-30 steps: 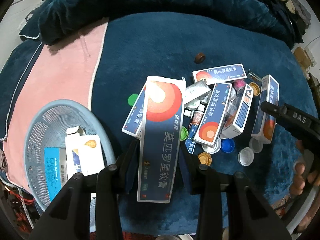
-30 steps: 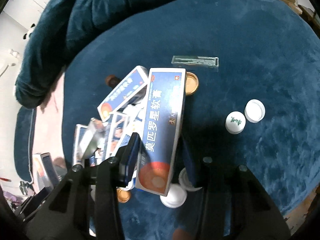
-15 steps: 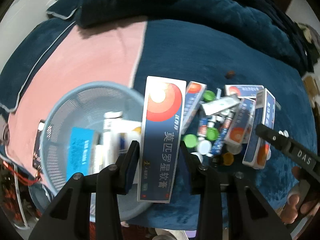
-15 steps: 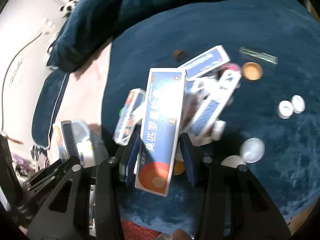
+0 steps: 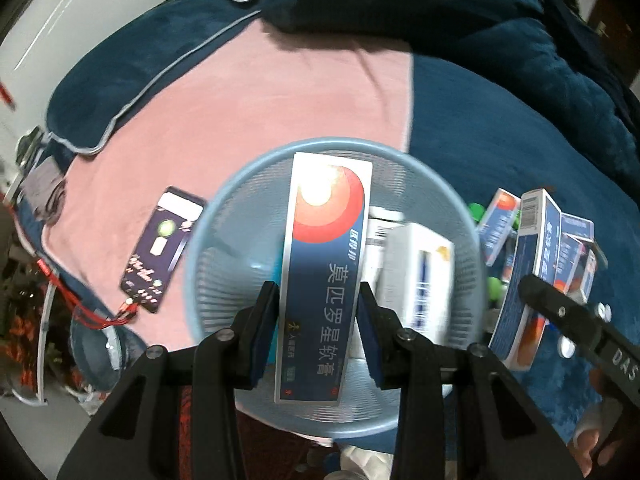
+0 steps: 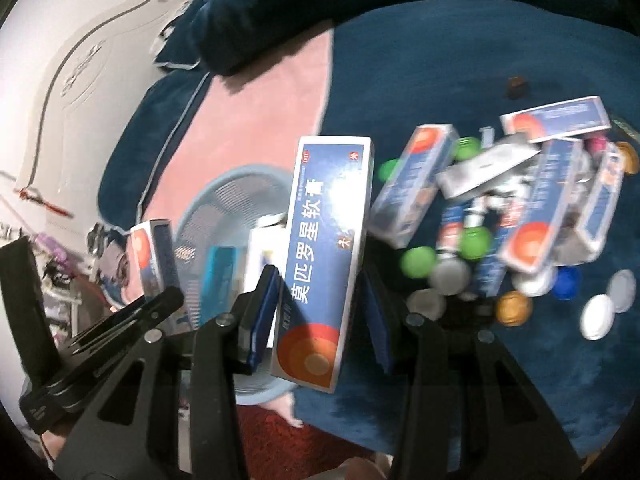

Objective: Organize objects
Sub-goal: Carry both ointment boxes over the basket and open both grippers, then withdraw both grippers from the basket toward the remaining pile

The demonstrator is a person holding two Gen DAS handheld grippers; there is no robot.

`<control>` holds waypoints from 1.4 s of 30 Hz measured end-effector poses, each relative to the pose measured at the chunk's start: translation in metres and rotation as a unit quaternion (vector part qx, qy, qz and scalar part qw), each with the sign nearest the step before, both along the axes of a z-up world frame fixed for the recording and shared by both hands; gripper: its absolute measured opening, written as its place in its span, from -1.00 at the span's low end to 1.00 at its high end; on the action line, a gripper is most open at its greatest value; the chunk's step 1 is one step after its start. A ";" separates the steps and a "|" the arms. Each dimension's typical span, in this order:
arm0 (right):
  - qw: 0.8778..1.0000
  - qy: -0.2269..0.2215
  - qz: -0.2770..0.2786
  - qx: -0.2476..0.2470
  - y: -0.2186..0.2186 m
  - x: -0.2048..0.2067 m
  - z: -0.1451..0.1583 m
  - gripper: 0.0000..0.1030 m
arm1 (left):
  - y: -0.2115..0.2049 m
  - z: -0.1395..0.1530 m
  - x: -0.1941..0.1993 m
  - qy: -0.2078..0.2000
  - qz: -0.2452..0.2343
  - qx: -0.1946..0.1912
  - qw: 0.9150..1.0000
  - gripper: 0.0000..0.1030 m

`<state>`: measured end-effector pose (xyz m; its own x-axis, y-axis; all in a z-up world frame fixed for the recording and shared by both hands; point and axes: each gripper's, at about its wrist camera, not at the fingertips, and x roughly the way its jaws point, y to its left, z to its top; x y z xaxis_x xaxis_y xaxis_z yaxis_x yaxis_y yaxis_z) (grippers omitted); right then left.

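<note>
Blue mesh basket (image 5: 256, 216) sits on the pink sheet (image 5: 256, 92), already holding a few packs, so it reads as the sorting bin. Left gripper (image 5: 316, 328) pinches a box (image 5: 324, 280) lengthwise above the basket's mouth, placed for a drop. Right gripper (image 6: 320, 316) clamps a second box (image 6: 324, 256), nearer the rim than the pile (image 6: 520, 216) of boxes and caps on the dark blanket (image 6: 460, 56), likely next in line.
</note>
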<state>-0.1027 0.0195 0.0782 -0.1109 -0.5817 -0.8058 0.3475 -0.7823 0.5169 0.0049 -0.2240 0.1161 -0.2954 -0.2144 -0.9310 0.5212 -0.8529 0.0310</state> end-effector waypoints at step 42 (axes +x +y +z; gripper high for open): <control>0.999 0.023 0.034 0.007 -0.005 0.006 -0.004 1.00 | -0.001 -0.001 -0.002 -0.041 -0.009 -0.088 0.995 0.94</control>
<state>-0.0969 0.0141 0.0745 -0.1078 -0.5785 -0.8085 0.4228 -0.7627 0.4894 0.0032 -0.2250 0.1151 -0.2252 -0.3725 -0.9003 0.4957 -0.8393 0.2233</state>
